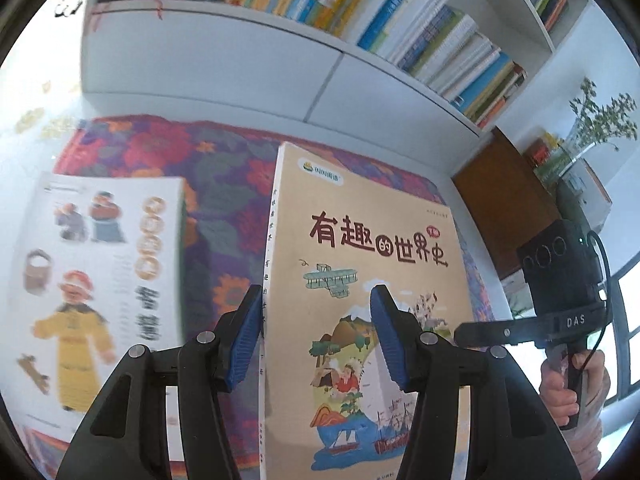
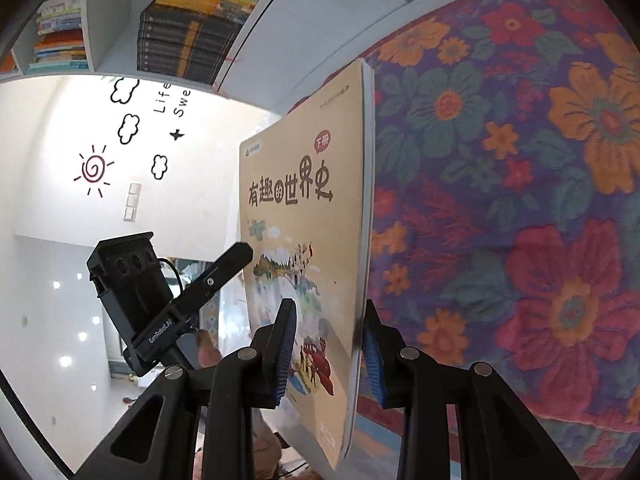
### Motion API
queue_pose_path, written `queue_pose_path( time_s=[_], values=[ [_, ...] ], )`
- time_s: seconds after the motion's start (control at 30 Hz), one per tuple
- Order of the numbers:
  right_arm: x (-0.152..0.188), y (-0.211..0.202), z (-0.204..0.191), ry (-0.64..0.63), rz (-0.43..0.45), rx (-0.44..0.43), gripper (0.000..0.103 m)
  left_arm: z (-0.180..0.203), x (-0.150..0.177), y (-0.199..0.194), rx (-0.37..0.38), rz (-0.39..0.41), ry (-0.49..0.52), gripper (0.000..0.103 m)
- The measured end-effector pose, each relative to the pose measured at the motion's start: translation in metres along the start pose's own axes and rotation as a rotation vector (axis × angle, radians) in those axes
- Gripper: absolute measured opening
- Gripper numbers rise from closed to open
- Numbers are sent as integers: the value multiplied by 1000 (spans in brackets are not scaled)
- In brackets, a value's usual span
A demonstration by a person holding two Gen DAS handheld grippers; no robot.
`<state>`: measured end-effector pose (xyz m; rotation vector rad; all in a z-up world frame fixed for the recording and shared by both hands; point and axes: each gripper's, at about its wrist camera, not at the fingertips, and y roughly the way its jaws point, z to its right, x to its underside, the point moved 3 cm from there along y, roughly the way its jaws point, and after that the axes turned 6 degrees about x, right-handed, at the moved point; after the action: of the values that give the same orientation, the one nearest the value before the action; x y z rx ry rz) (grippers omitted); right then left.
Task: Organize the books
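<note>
Nearest the lens, blue pads (image 1: pixel 244 344) of the left tool (image 1: pixel 316 300), set either side of the spine edge of a tan picture book (image 1: pixel 372 208): left pad just beside the spine, right pad in front of the cover, firm clench or loose fit impossible to tell. In the right wrist view, right tool (image 2: pixel 329 320) clenched on the same book's opposite long edge, one pad on the cover, the other behind the back. Book held on end, tilted, lifted clear of the floral cloth (image 1: pixel 224 208). To the right, a hand (image 1: pixel 568 384) around the right tool's handle. Above, a white bookshelf (image 1: pixel 280 24) with a packed compartment: a leaning row of colourful books (image 1: pixel 400 20), with a block of dark volumes (image 2: pixel 180 44) at the row's end; more books in a side compartment. Glass vase (image 1: pixel 576 140) holding green sprigs at far right. On the cloth, a white-covered book (image 1: pixel 100 280), flat and blurred, well apart from the tan one, bare cloth between them. Below the shelf, plain white cabinet fronts (image 1: pixel 224 64); open air and a white wall (image 2: pixel 60 200) beyond the spine.
</note>
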<state>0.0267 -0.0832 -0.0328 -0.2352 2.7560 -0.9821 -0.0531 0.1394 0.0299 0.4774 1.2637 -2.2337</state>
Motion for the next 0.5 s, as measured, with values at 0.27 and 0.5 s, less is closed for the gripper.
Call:
queue_pose_path(
  time_s=[0.27,0.5],
  values=[
    [-13,37,-48,-52,-40,1,33,-45,-11,-44,-41,63,-36,51],
    [-24,93,-79,-99,-109,-1,34,-105,-14,-82,-24,158,-133,52]
  ],
)
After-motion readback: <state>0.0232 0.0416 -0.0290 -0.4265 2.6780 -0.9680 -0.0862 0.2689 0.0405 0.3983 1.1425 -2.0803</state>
